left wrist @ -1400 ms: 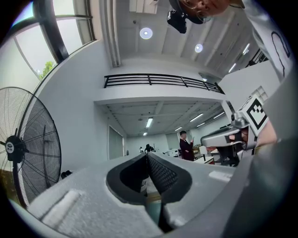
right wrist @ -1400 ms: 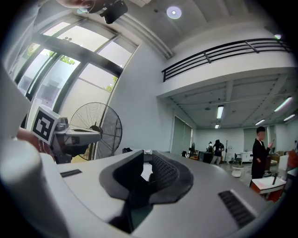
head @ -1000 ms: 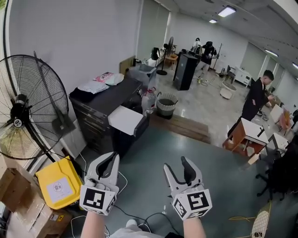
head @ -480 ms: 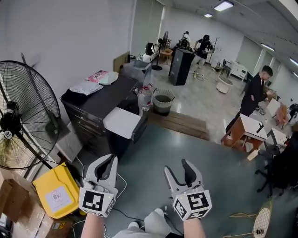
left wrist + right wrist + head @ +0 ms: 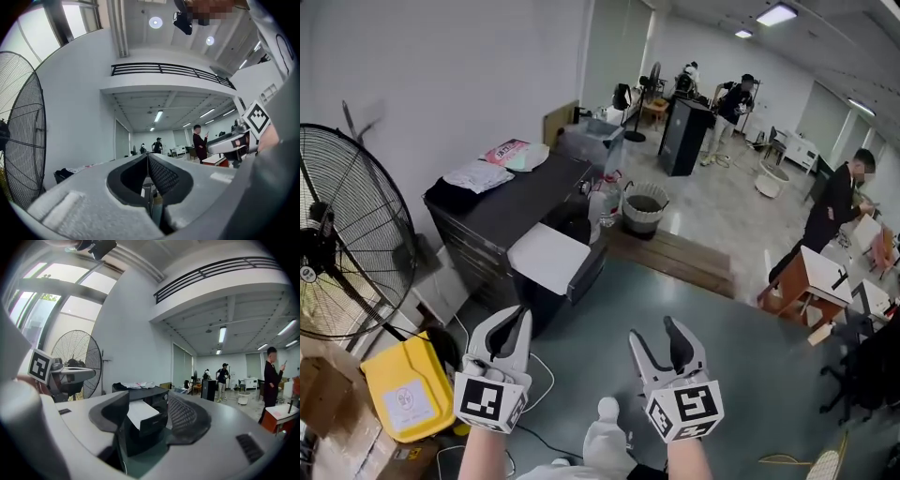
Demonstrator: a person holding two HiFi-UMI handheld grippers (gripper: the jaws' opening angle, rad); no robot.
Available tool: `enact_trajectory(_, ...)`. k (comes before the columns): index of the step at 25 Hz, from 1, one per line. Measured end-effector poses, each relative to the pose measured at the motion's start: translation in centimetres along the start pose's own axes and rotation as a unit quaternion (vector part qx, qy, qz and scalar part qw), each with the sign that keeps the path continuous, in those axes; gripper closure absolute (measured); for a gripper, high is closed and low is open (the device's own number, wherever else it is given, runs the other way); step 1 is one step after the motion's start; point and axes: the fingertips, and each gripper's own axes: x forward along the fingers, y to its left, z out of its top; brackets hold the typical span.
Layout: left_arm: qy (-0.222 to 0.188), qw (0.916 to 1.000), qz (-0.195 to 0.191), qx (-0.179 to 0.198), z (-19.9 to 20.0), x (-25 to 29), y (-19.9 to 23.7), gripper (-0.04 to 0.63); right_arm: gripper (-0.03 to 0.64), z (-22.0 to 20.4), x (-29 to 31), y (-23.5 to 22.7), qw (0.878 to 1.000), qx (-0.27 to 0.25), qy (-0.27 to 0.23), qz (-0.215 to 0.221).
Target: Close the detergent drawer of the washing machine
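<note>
The black washing machine (image 5: 520, 202) stands by the left wall with its detergent drawer (image 5: 548, 255) pulled out, white inside with a dark front panel. Both grippers hover well short of it, over the grey floor. My left gripper (image 5: 518, 316) is shut with nothing in it; its pads meet in the left gripper view (image 5: 147, 155). My right gripper (image 5: 654, 330) is open; its jaws have just been opening a little, with nothing between them. In the right gripper view the drawer (image 5: 142, 412) shows far off between the jaws of the right gripper (image 5: 150, 401).
A large standing fan (image 5: 337, 253) and a yellow box (image 5: 405, 389) sit left of the machine. Clothes (image 5: 492, 171) lie on its top. Behind it are a bin (image 5: 642, 208) and a low wooden platform (image 5: 675, 258). Cables (image 5: 546, 373) cross the floor. People stand far off.
The person has stepped toward the machine, and both grippers have come along. The drawer sits slightly lower and nearer in the head view. A shoe now shows at the bottom.
</note>
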Motion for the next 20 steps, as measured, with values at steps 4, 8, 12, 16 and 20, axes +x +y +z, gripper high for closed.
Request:
enact_trajectory(4, 0.0, 0.9998, 0.02, 0.006, -0.7, 5.2, 1.0, 0.577, 0.367, 0.0, 5.0, -3.7, 1.0, -0.003, -0.004, 0.019)
enact_trajectory(8, 0.004, 0.9989, 0.044, 0.011, -1.1, 10.8, 2.4, 0.577, 0.367, 0.5, 10.9, -7.3, 0.999, 0.0, -0.007, 0.048)
enact_trajectory(12, 0.009, 0.9972, 0.073, 0.008, -1.6, 16.0, 3.6, 0.577, 0.367, 0.5, 16.2, -10.8, 0.997, 0.006, -0.001, 0.077)
enact_trajectory(16, 0.022, 0.995, 0.096, 0.012, -3.3, 20.1, 4.5, 0.577, 0.368, -1.0, 21.1, -13.4, 0.994, 0.029, 0.012, 0.109)
enact_trajectory(20, 0.042, 0.9917, 0.121, 0.01, -5.3, 23.0, 5.0, 0.577, 0.368, -3.4, 24.7, -15.0, 0.988, 0.058, 0.036, 0.141)
